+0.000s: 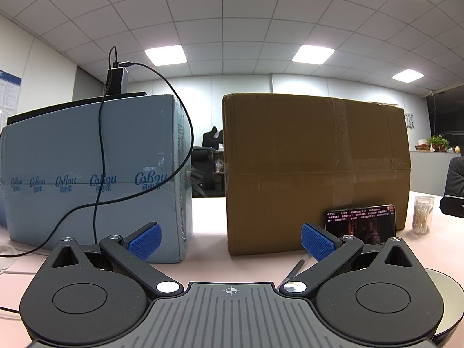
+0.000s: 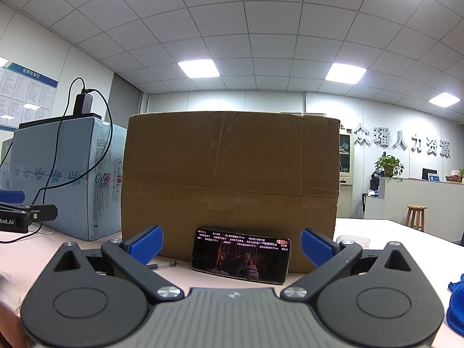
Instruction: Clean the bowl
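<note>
Left wrist view: left gripper (image 1: 231, 239) gapes empty beside what may be the bowl (image 1: 448, 298); right gripper (image 2: 231, 246) likewise faces a phone (image 2: 241, 259).

left tool (image 1: 231, 239) level, jaws wide, right tool (image 2: 231, 245) jaws wide

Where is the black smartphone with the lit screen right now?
The black smartphone leans on its long edge against the front of the brown cardboard box, centre in the right wrist view; low right in the left wrist view.

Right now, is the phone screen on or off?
On. The phone, propped on its side against the cardboard box, shows a lit video with text.
</note>
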The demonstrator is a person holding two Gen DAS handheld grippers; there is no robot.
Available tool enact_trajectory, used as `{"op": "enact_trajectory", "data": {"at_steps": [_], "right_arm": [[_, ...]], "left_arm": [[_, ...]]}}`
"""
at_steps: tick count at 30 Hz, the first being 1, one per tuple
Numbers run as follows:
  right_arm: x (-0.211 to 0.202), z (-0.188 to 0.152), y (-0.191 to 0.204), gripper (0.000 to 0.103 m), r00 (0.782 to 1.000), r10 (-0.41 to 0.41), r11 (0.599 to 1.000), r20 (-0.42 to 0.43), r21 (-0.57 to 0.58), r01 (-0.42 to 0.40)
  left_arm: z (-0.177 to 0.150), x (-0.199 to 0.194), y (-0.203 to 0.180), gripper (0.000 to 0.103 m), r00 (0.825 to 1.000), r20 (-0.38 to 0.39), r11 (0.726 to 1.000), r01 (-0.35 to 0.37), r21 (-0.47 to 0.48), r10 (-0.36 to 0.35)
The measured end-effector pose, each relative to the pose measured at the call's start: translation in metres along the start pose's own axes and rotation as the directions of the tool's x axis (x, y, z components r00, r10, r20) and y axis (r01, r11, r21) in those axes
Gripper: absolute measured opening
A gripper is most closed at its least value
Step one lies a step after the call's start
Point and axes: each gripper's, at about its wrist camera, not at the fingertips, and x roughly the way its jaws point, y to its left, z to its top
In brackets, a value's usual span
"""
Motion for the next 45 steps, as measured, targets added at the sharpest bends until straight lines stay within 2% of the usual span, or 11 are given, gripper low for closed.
{"op": "enact_trajectory", "data": {"at_steps": [15,28,45], "right_arm": [[-0.0029,-0.0004,-0.0007,0.103,1.0,0.0,1.0,0.001,0.0,0.0],[-0.0032,0.0002,-0.0001,0.103,1.0,-0.004,1.0,0.004,-0.002,0.004],[-0.0018,-0.0001,0.0004,0.103,1.0,-0.003,1.0,0.005,-0.004,0.003]], "left_arm": [[-0.0003,-0.0023,-0.0023,0.103,1.0,0.004,1.0,-0.004,0.003,0.004],[-0.0006,-0.0073,-0.0044,0.103,0.999,0.013,0.999,-0.045,-0.012,0.045],[0.0003,-0.0064,-0.0034,0.103,0.999,0.017,0.999,-0.04,-0.01,0.04]]}}
